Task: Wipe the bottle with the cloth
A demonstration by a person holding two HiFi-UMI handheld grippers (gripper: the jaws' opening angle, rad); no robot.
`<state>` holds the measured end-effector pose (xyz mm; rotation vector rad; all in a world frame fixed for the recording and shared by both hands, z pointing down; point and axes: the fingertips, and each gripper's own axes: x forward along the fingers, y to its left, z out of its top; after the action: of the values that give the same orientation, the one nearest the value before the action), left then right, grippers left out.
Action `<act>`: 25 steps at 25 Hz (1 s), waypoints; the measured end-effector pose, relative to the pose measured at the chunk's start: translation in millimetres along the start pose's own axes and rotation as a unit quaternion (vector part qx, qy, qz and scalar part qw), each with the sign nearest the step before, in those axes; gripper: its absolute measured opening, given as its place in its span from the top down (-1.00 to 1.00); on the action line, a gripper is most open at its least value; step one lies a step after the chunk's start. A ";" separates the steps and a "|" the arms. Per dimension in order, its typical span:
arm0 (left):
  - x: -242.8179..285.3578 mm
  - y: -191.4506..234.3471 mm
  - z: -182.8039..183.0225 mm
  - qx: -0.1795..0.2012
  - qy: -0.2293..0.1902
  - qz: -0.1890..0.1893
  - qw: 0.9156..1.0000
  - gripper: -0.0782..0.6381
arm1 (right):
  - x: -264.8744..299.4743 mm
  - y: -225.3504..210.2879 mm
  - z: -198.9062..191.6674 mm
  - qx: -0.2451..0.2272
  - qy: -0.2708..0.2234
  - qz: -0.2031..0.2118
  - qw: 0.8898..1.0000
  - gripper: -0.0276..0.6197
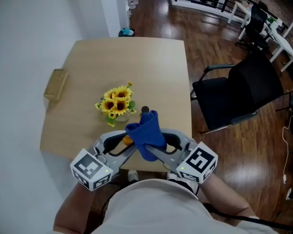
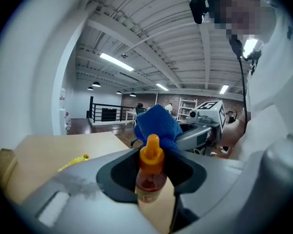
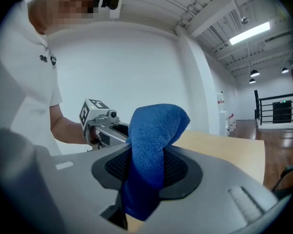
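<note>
Left gripper point(image 2: 149, 168): we note its jaws closed on the bottle point(image 2: 150, 179), orange cap up.
Right gripper point(image 3: 145, 168): its jaws are clamped on the blue cloth point(image 3: 155, 128).
Position: both are held over the near table point(image 1: 88, 72) edge, with the cloth against the bottle's top.
Sunflowers point(image 1: 116, 102): on the table, just beyond.

Sunflowers point(image 1: 116, 101) just beyond cloth point(image 1: 145, 132)

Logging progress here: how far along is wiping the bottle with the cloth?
Done: left gripper is shut on the small orange-capped bottle, right gripper on the blue microfibre cloth. In hand: cloth is up at the bottle's cap, contact unclear. Left: the wiping itself, not confirmed.
</note>
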<state>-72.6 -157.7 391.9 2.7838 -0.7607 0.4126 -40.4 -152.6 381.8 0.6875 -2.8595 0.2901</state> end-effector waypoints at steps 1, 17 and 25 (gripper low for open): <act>-0.5 -4.0 3.4 -0.002 -0.002 0.004 1.000 0.34 | -5.3 -4.4 -6.7 0.006 0.004 0.002 1.000 0.44; 19.3 -42.8 49.3 -0.064 -0.036 0.077 0.994 0.34 | -93.0 -39.7 -77.8 0.028 0.040 0.024 0.999 0.44; 38.8 -48.3 42.5 -0.091 -0.032 0.099 0.990 0.34 | -98.8 24.8 -33.4 -0.053 0.019 0.109 0.992 0.44</act>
<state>-6.5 -147.2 358.0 2.5715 -1.0407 0.2722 39.0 -80.9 388.2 0.3472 -2.8910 0.1768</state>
